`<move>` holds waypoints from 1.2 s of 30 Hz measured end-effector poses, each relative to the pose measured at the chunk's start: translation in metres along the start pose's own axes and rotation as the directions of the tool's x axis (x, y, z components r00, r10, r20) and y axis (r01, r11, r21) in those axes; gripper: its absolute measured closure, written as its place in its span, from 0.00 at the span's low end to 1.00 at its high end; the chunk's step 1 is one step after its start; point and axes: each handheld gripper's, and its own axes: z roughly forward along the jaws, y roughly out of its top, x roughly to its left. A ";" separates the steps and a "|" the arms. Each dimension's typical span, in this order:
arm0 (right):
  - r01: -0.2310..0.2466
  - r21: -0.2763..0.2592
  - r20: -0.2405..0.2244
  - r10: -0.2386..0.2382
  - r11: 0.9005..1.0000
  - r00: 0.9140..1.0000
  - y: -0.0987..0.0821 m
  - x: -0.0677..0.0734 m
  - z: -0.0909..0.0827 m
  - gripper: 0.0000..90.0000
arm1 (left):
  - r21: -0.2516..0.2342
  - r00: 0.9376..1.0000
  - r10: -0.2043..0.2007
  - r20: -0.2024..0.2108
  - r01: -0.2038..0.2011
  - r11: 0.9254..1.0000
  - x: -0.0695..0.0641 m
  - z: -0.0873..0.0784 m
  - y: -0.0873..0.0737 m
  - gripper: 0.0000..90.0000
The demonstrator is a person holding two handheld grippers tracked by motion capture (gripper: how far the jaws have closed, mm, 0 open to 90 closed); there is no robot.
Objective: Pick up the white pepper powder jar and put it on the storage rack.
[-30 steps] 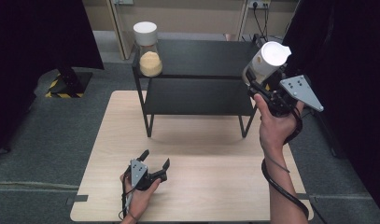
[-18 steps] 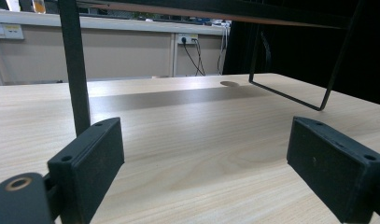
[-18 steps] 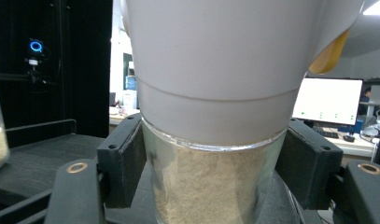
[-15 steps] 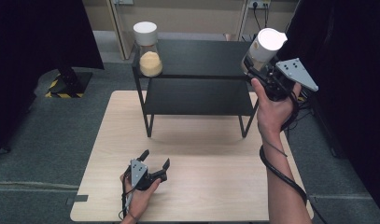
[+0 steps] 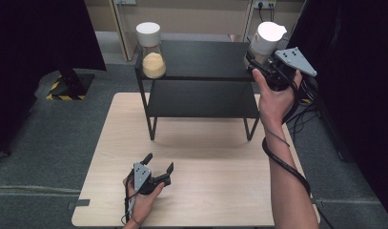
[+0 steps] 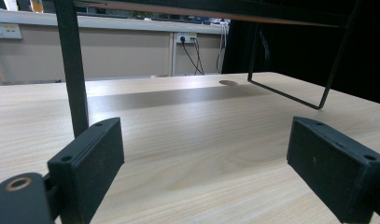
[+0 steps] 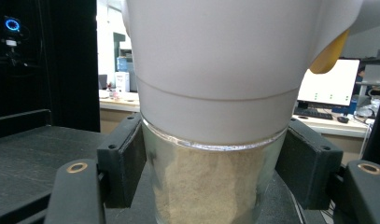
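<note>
— Gripping the jar (image 7: 211, 140) just under its white lid, your right tool (image 5: 259, 64) has both jaws pressed against the glass. Why so high on it?

— Probably because the neck is the narrowest part, so the jaws can close around it and the lid's lip sits above them as a stop. You're holding it upright, which keeps the tan grains settled below the jaws.

— And where is the jar relative to that tool?

— Straight ahead between the jaws, lid above them, filled body below. Under and beyond it lies the top of the black shelf (image 5: 201, 59); whether the base touches the shelf I cannot tell.

— There's a second jar (image 5: 152, 50)?

— Yes, far across from your right tool, at the shelf's other end, standing on its own. That suggests a matching spot at this end.

— My left tool (image 5: 158, 172)?

— Spread wide with nothing between the jaws, low over the tabletop (image 6: 192, 140). The shelf's leg (image 6: 73, 70) stands just ahead of one jaw. It looks parked, out of the working hand's way.
</note>
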 end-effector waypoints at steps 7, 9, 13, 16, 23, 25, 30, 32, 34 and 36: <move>-0.002 0.025 0.007 0.002 1.000 1.000 0.002 0.000 0.009 0.34 | -0.001 1.000 0.001 0.001 -0.001 1.000 0.000 0.000 0.000 0.12; 0.002 0.033 0.011 -0.002 0.999 1.000 0.001 0.000 0.010 0.34 | 0.000 1.000 0.001 0.001 -0.001 1.000 0.000 0.000 0.000 0.12; 0.001 0.046 0.013 -0.002 0.999 1.000 0.000 -0.001 0.012 0.34 | -0.001 1.000 0.002 0.002 -0.002 1.000 0.000 0.000 0.000 0.12; 0.007 0.056 0.015 -0.008 0.998 1.000 -0.001 -0.001 0.013 0.34 | -0.001 1.000 0.002 0.003 -0.002 1.000 0.000 0.000 0.000 0.12; 0.007 0.065 0.016 -0.008 0.998 1.000 -0.003 -0.003 0.015 0.34 | -0.001 1.000 0.002 0.005 -0.002 1.000 0.000 0.000 0.000 0.12; 0.012 0.065 0.016 -0.013 0.998 1.000 -0.004 -0.002 0.016 0.34 | -0.002 1.000 0.002 0.005 -0.002 1.000 0.000 0.000 0.000 0.12; -0.002 0.058 0.021 0.001 0.998 1.000 -0.006 -0.002 0.018 0.34 | -0.001 1.000 0.001 0.006 -0.001 1.000 0.000 0.000 0.000 0.12; -0.007 0.057 0.021 0.006 0.998 1.000 -0.006 -0.002 0.019 0.34 | -0.002 1.000 0.001 0.006 -0.001 1.000 0.000 0.000 0.000 0.12; -0.013 0.060 0.021 0.012 0.998 1.000 -0.006 -0.003 0.020 0.34 | 0.000 1.000 0.003 0.005 -0.003 1.000 0.000 0.000 0.000 0.12; -0.016 0.061 0.022 0.015 0.998 1.000 -0.006 -0.003 0.021 0.34 | 0.000 1.000 0.002 0.005 -0.002 1.000 0.000 0.000 0.000 0.12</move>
